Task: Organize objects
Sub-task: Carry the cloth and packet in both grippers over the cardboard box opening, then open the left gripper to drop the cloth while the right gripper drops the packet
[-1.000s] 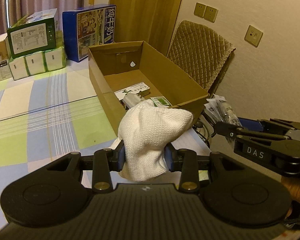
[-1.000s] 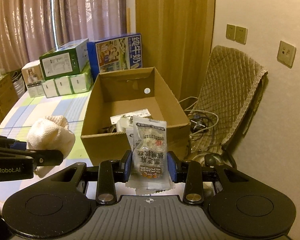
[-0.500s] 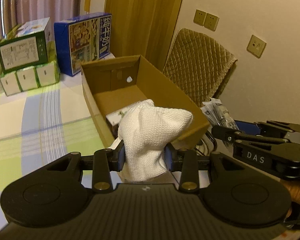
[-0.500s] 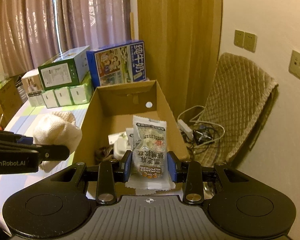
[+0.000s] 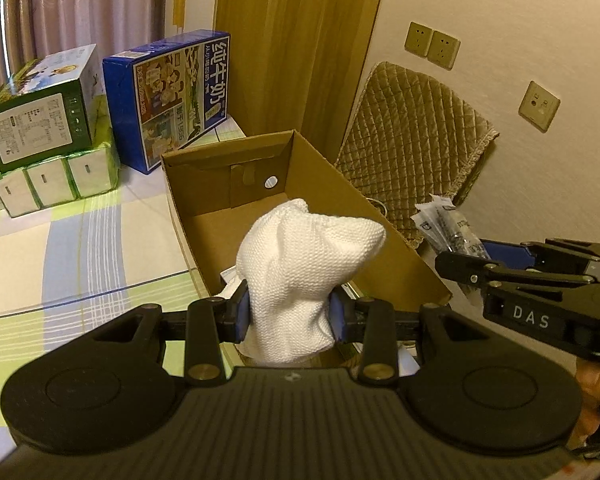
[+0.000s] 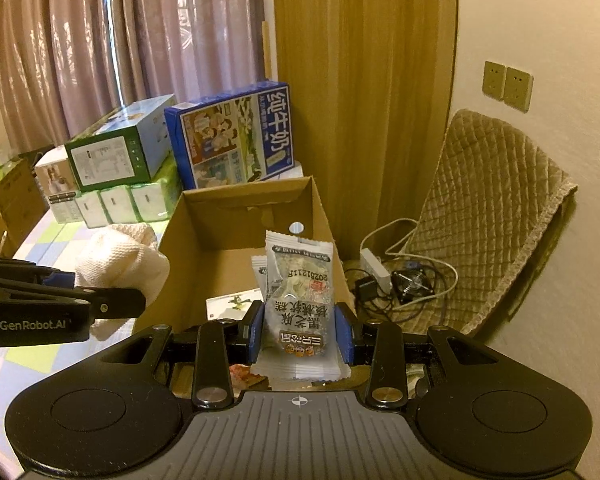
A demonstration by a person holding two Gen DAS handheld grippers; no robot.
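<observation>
Two loads hang over the open cardboard box (image 6: 244,240): the left gripper (image 5: 290,316) clamps a white knitted cloth (image 5: 300,264), the right gripper (image 6: 300,332) pinches snack packets (image 6: 298,292). A few items already lie inside; these await dropping. The box sits on a checked tablecloth (image 5: 60,240), cartons (image 6: 232,136) stacked before curtains

A checked cloth surface (image 5: 80,248), maybe a bed, carries an open cardboard box (image 5: 383,236), a blue carton (image 5: 168,100) and white packs (image 5: 56,180) under a green box (image 5: 40,120).
</observation>
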